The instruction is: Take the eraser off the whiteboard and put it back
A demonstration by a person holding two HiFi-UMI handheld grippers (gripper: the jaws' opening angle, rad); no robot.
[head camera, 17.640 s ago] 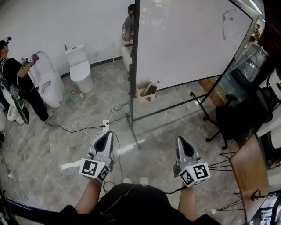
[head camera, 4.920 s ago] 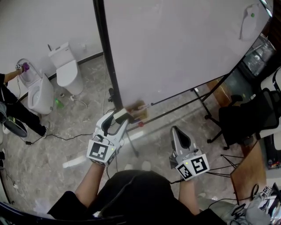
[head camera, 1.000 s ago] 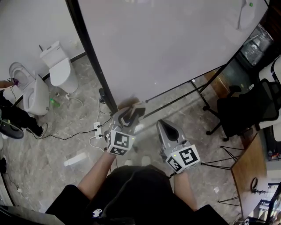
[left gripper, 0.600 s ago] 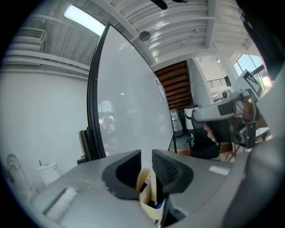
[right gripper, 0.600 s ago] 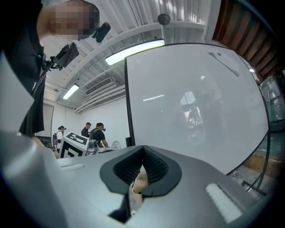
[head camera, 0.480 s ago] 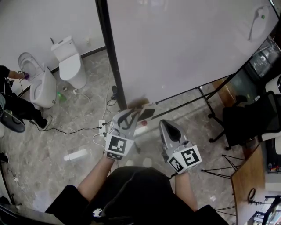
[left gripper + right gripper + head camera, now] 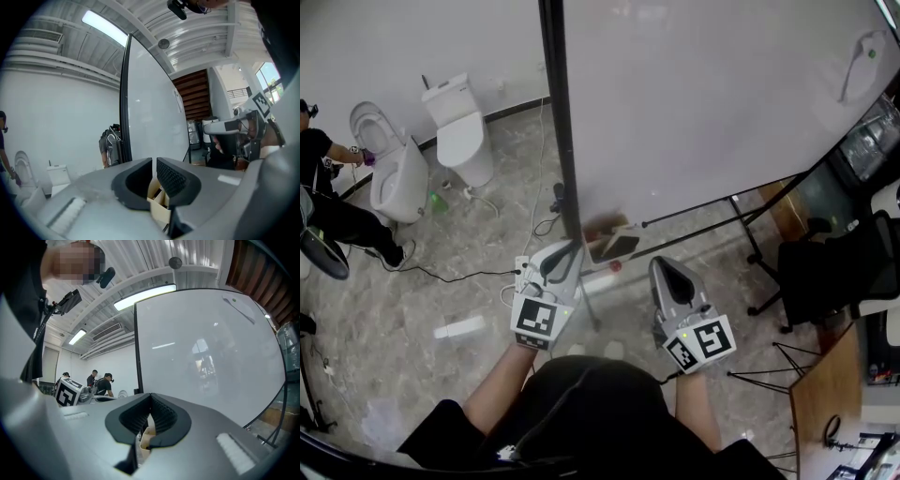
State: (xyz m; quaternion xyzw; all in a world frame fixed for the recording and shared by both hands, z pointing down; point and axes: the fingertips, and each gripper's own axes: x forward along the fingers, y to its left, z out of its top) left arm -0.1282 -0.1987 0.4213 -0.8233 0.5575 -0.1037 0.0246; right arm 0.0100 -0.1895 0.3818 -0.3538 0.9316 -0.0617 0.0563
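- Nearest to the person, both grey hand-held tools point forward toward the board, side by side, and neither carries anything.
- The left claw (image 7: 154,164) is almost closed. There is only a thin slit between its black ribbed pads, and this slit is empty. Its jaws have just been closing, with nothing between them.
- The right claw (image 7: 150,401) is fully closed, pad against pad, and it is also empty. I judge that it has no part in this step.
- Just beyond the left claw, at the foot of the board, there is a small beige cardboard box (image 7: 600,251) beside the black metal post (image 7: 561,122). I cannot tell whether the box hangs on the frame or stands on the floor.
- Inside this box leans a flat, dark, rectangular eraser (image 7: 620,247), apart from both claws. I take it for the eraser by its shape only, because it is too small to show detail.
- Behind the box rises the large white whiteboard (image 7: 703,103) on its black frame. Its surface near the claws is bare, and no eraser sits there.
- From how things lie, I judge that the eraser is already put back, so the main part of the task looks done. What is left seems to be only to draw the left hand away from the box.
- Farther off, on the grey marble floor (image 7: 412,309), stand two white toilets (image 7: 461,131), which have nothing to do with the task.
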